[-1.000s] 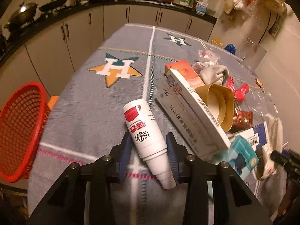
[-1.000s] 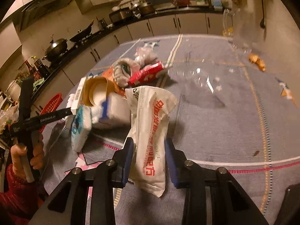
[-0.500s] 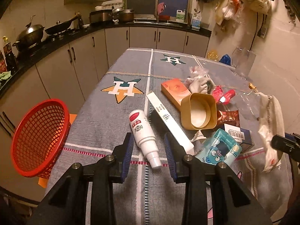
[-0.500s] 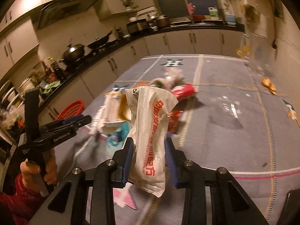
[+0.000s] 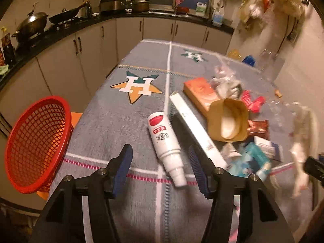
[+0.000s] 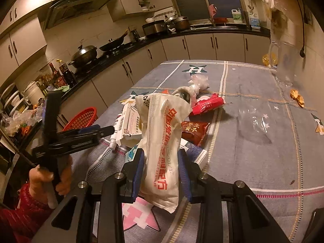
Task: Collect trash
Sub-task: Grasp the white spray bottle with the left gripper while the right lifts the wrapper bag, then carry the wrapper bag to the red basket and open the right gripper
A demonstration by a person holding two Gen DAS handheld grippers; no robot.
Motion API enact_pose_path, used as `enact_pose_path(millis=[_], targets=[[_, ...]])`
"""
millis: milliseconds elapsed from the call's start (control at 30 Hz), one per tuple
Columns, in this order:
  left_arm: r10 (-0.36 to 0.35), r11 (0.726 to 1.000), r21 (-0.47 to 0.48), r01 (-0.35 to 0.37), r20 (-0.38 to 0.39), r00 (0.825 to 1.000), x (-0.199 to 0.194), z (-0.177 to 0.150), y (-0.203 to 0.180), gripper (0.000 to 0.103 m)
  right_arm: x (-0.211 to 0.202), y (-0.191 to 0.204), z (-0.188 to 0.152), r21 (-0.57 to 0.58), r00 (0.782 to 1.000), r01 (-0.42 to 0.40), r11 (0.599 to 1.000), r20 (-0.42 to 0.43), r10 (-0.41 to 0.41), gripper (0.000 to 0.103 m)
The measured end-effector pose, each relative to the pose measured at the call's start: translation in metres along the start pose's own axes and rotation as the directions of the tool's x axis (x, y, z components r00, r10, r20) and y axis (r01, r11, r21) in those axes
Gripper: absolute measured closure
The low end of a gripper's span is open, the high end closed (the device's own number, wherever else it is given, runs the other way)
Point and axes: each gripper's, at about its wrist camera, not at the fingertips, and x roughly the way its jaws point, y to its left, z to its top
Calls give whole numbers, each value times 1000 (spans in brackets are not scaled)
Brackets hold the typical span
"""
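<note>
A white bottle (image 5: 165,139) with a red label lies on the grey tablecloth (image 5: 113,125), cap end toward me. My left gripper (image 5: 160,155) straddles its neck; the jaws are opening and the pads stand clear of it on both sides. My right gripper (image 6: 161,162) is shut on a white pouch (image 6: 162,137) with red print, held up above the table. The pouch shows blurred at the right of the left wrist view (image 5: 303,141). A red mesh basket (image 5: 36,141) sits off the table's left edge, also visible from the right (image 6: 81,119).
Trash is piled right of the bottle: a long white box (image 5: 194,125), a tan paper tub (image 5: 228,121), an orange box (image 5: 200,93), a teal pouch (image 5: 251,162), a red wrapper (image 6: 208,104) and a brown packet (image 6: 192,129). A hand in a red sleeve (image 6: 50,180) holds the left gripper.
The left jaws have spread wide from the bottle they were close around. The right gripper has lifted the pouch higher over the table.
</note>
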Motion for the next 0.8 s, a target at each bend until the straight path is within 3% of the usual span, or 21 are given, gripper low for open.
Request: enact_pose_path(millis=[167, 233, 300, 367, 800], targets=[[38, 999, 17, -37, -29, 999, 22, 8, -6, 47, -4, -3, 2, 6, 1000, -10, 1000, 8, 10, 66], [47, 999, 20, -46, -45, 998, 31, 9, -6, 64, -4, -4, 2, 10, 1000, -16, 1000, 9, 16, 66], [33, 999, 13, -32, -75, 997, 39, 8, -5, 71, -3, -4, 1, 11, 1000, -20, 1000, 7, 20, 66], [51, 999, 18, -50, -57, 997, 37, 6, -4, 71, -2, -2, 2, 9, 1000, -28, 1000, 3, 28, 66], [-7, 999, -34, 8, 40, 999, -18, -1, 39, 74, 29, 42, 22, -61, 994, -100, 993, -47, 98, 66]])
